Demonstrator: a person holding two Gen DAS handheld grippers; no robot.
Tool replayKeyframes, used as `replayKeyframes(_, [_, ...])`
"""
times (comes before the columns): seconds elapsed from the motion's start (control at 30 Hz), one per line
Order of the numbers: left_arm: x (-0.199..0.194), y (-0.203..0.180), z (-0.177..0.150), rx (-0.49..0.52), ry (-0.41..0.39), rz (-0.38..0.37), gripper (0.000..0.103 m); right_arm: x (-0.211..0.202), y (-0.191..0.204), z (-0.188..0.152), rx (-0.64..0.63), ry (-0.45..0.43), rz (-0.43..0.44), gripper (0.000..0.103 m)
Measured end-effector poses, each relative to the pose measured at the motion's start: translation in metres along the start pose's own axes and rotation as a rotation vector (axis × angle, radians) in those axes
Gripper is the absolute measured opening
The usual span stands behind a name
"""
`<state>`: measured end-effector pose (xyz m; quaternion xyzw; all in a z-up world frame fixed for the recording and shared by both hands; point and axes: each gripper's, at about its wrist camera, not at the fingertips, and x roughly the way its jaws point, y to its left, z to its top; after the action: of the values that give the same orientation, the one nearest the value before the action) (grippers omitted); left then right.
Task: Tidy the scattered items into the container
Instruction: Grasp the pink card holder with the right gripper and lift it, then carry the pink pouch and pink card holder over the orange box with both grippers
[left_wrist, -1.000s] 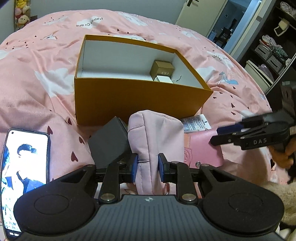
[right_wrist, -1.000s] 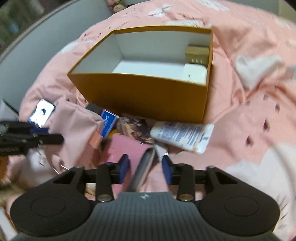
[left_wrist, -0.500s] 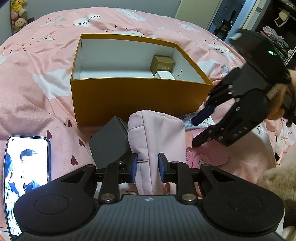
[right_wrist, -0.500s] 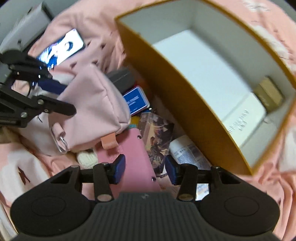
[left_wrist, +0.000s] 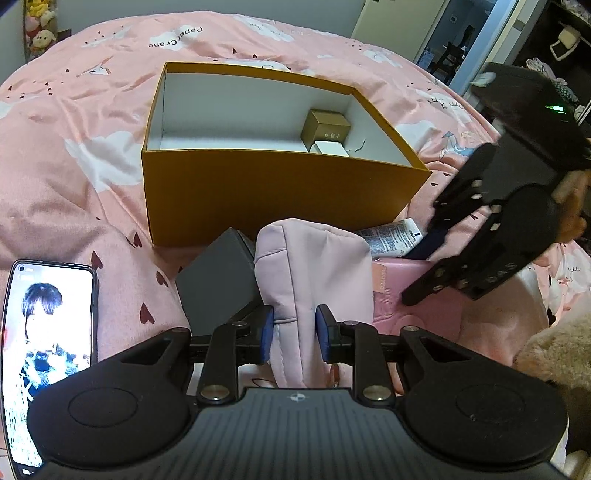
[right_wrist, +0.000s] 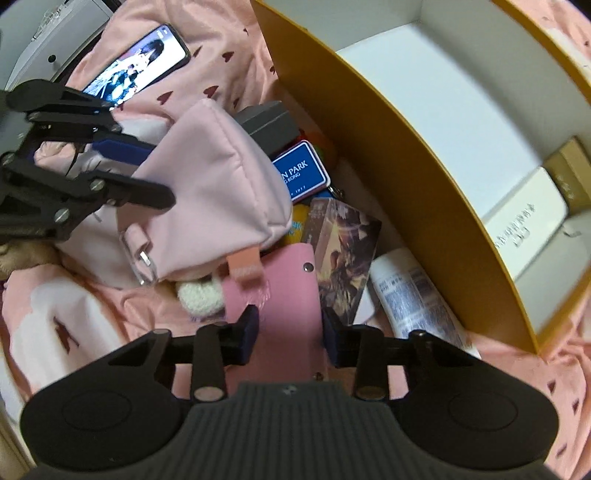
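Barely started, I'd say: only a gold box (left_wrist: 325, 127) and a white one (left_wrist: 330, 148) sit in the orange container (left_wrist: 273, 192), at its 2 o'clock corner. Left gripper (left_wrist: 294, 334) is clamped on the pink pouch (left_wrist: 314, 266). Right gripper (right_wrist: 290, 334) is closing around the pink wallet (right_wrist: 284, 295); contact's hard to tell. Phone (left_wrist: 48, 325), tube (right_wrist: 413, 299) and cards still out; stuff under the pouch is hidden.

the left claw (left_wrist: 294, 334) is black, with two round discs on a ribbed housing, silver rivets on the finger arms and blue pads (left_wrist: 266, 332). the right claw (right_wrist: 290, 332) is built alike; from the left wrist view its black linkage shows small screws, faint raised lettering and a green light on top. a fuzzy beige sleeve (left_wrist: 554, 354) shows beside it.
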<state>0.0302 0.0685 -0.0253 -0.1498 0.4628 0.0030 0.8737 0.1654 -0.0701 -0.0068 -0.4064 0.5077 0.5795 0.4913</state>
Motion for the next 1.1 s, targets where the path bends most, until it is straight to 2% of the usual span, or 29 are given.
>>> replayKeyframes(0.33, [-0.009, -0.015, 0.0, 0.041, -0.051, 0.023, 0.028, -0.053, 0.009, -0.036, 0.137, -0.183, -0.08, 0.02])
replayKeyframes(0.6, [-0.02, -0.02, 0.016, 0.035, -0.11, -0.021, 0.027, -0.094, 0.007, -0.054, 0.266, -0.362, -0.144, 0.019])
replayKeyframes(0.87, [-0.036, -0.021, 0.064, 0.041, -0.183, -0.065, 0.027, -0.14, -0.006, -0.06, 0.373, -0.576, -0.182, 0.019])
replayKeyframes(1.1, [-0.037, -0.018, 0.115, 0.071, -0.213, -0.03, 0.027, -0.171, -0.033, -0.051, 0.423, -0.72, -0.222, 0.019])
